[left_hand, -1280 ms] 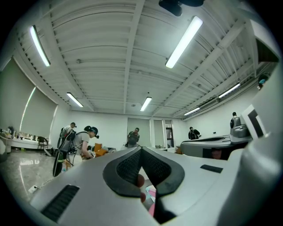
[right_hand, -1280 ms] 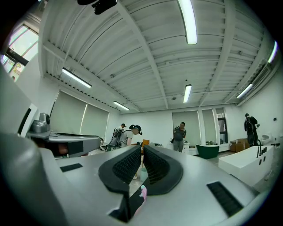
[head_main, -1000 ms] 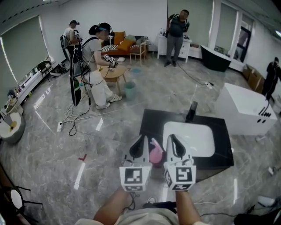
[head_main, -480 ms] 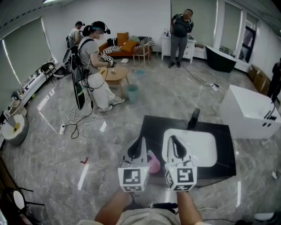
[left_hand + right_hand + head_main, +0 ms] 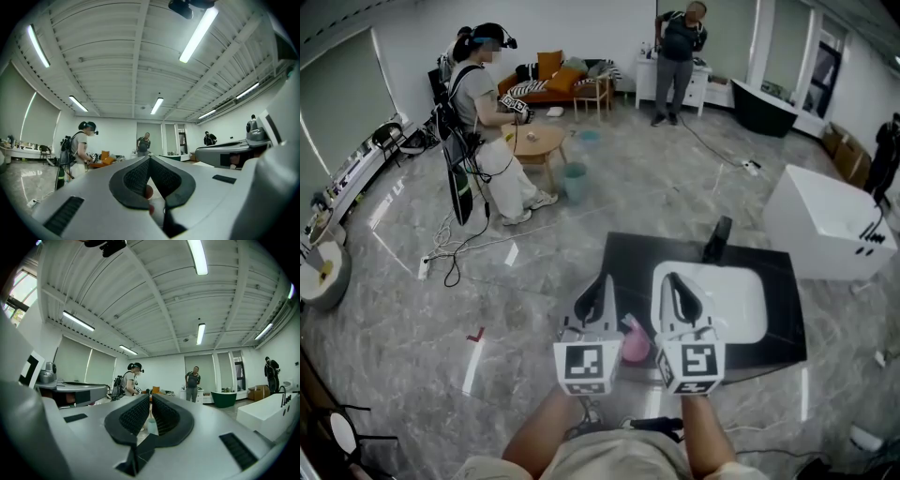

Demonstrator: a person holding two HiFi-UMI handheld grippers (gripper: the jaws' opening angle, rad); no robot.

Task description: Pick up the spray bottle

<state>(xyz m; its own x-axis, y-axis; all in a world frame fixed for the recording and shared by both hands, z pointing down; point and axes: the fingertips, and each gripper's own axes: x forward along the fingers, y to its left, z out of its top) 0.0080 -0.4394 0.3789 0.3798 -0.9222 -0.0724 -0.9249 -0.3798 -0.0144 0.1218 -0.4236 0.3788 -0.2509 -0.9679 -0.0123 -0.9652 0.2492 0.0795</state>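
A pink spray bottle point(image 5: 634, 341) stands on the near left part of a black counter point(image 5: 623, 258). In the head view it shows between my two grippers, lower than them and partly hidden by them. My left gripper point(image 5: 605, 280) is just left of it and my right gripper point(image 5: 668, 278) just right, side by side and pointing level. In the left gripper view the left gripper point(image 5: 149, 159) has its jaw tips together with nothing held. A bit of pink shows through the gap below them. In the right gripper view the right gripper point(image 5: 150, 397) is shut and empty too.
A white sink basin point(image 5: 722, 295) is set in the counter, with a black faucet point(image 5: 716, 240) behind it. A white bathtub point(image 5: 825, 230) stands at the right. Further off are a teal bin point(image 5: 574, 180), a round table point(image 5: 534, 145), cables on the floor and three people.
Both grippers have come forward together toward the counter, which now lies a little nearer below them. Their jaws have stayed shut. The bottle has not moved.
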